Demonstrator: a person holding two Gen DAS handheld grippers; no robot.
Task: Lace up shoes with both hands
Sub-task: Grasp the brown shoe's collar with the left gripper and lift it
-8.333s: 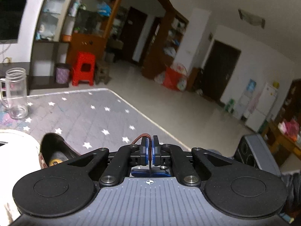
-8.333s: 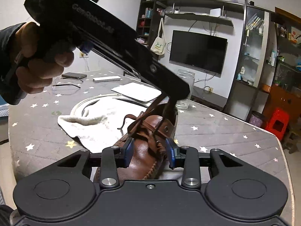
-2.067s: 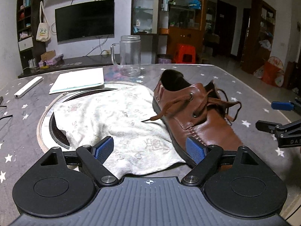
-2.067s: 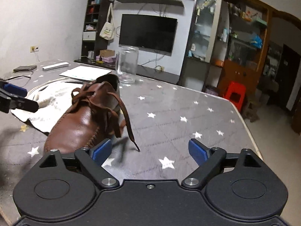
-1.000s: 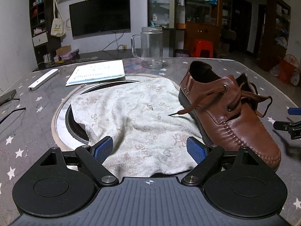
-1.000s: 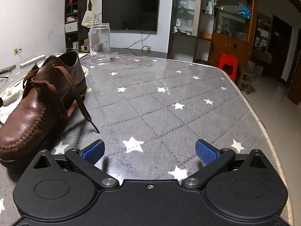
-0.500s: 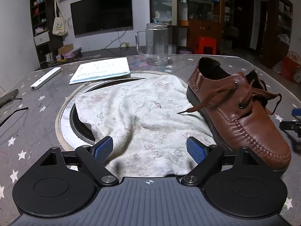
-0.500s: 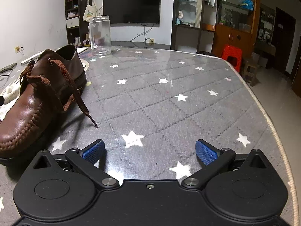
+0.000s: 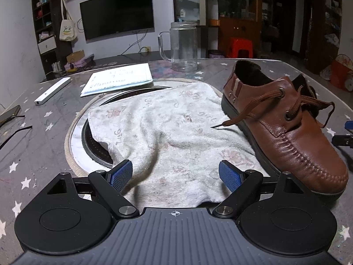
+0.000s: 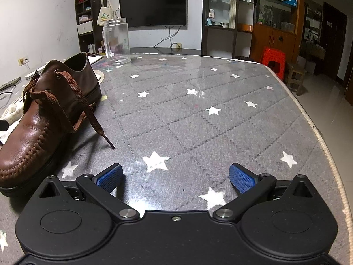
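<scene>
Bare star-patterned table (image 10: 198, 121) lies ahead of the right jaws; the brown shoe (image 10: 44, 119) and trailing lace (image 10: 88, 110) block their left.

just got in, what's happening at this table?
A person is lacing a brown shoe with two tools. Right now neither grips anything: the left hand-held gripper is open above the towel, the right hand-held gripper open above bare table. Both lace ends hang loose, one each side.
</scene>
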